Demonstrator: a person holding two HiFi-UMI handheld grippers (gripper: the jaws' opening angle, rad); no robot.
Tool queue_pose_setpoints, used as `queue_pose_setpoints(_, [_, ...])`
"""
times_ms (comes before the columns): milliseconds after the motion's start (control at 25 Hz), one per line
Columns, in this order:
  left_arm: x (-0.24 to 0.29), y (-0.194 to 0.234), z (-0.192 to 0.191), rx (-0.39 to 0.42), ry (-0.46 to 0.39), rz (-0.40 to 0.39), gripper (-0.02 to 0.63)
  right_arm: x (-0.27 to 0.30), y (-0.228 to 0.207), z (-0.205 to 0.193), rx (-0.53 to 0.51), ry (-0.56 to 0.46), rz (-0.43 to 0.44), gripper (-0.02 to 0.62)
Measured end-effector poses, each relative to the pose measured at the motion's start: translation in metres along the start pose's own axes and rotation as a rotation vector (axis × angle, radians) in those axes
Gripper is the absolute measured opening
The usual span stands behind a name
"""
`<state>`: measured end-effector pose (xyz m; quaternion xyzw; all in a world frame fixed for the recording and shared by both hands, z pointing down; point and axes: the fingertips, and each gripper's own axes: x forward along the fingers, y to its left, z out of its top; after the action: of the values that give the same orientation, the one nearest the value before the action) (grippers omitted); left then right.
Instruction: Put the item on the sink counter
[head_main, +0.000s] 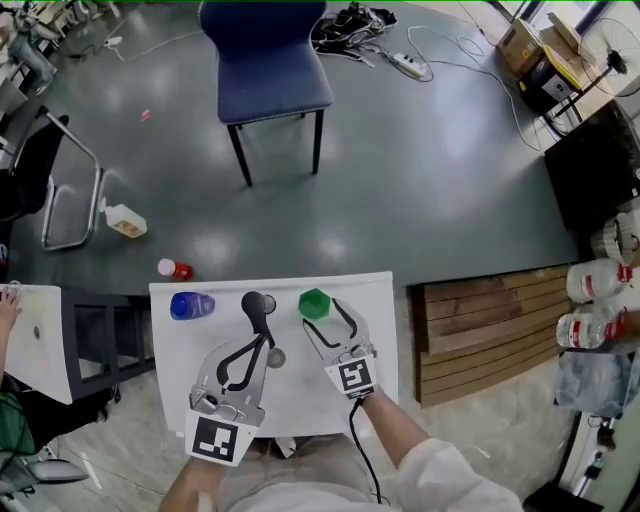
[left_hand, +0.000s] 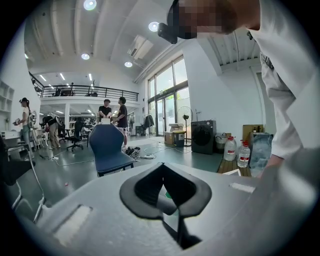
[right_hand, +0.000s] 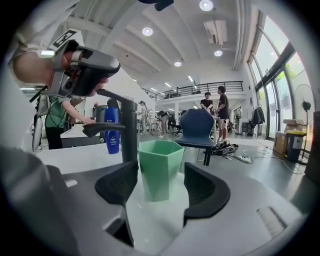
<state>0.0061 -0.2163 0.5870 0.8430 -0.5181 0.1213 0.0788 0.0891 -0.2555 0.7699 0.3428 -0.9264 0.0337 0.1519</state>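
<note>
We note the green cup (head_main: 314, 304) (right_hand: 159, 167) standing upright on the white counter (head_main: 200, 350) (right_hand: 75, 155), just to the right of the black faucet (head_main: 258, 305) (right_hand: 129, 130). The right tongs (head_main: 328, 322) (right_hand: 160, 187) are apart. In the right gripper view the cup sits in line with the gap between the two dark pads, at their far ends, with white counter showing on either side of it, so we record no contact. The left tongs (head_main: 262, 343) (right_hand: 85, 70) (left_hand: 164, 190) are together: in the left gripper view the pads meet at the tips and leave only a narrow slit, through which a bit of green shows. We see nothing clamped between them. From the head view the left tongs point up toward the base of the faucet, close beside it; we cannot tell whether they touch it. A blue bottle (head_main: 191, 305) (right_hand: 111, 131) is on the counter left of the faucet, well apart from the cup. Beyond the counter, on the grey floor, stands a blue chair (head_main: 265, 60) (left_hand: 111, 147) (right_hand: 199, 127).
</note>
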Motion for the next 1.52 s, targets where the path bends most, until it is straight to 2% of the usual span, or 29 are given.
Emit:
queue_pose_setpoints(240, [-0.003,0.004,0.008,-0.002,-0.017,0.004,0.006,-0.017,-0.007,0.028,-0.027,-0.032,-0.029,0.281])
queue_pose_setpoints(400, [-0.007,0.005,0.018,-0.007,-0.032,0.002,0.006,-0.038,-0.014,0.065,-0.039,-0.065,-0.072,0.215])
queue_pose_setpoints(560, [-0.012,0.003,0.028,-0.002,-0.056,-0.006,0.006,-0.061,-0.014,0.096,-0.053,-0.084,-0.104,0.187])
queue_pose_setpoints(1000, [-0.031,-0.006,0.058,0.014,-0.080,-0.034,0.006,-0.134,-0.019,0.184,-0.026,-0.130,-0.221,0.002])
queue_pose_setpoints(1200, [-0.041,-0.013,0.074,0.027,-0.112,-0.046,0.006,-0.162,-0.023,0.209,-0.007,-0.138,-0.265,0.002])
queue_pose_setpoints(1520, [-0.057,-0.018,0.084,0.044,-0.134,-0.048,0.006,-0.197,-0.020,0.246,-0.038,-0.164,-0.294,0.002])
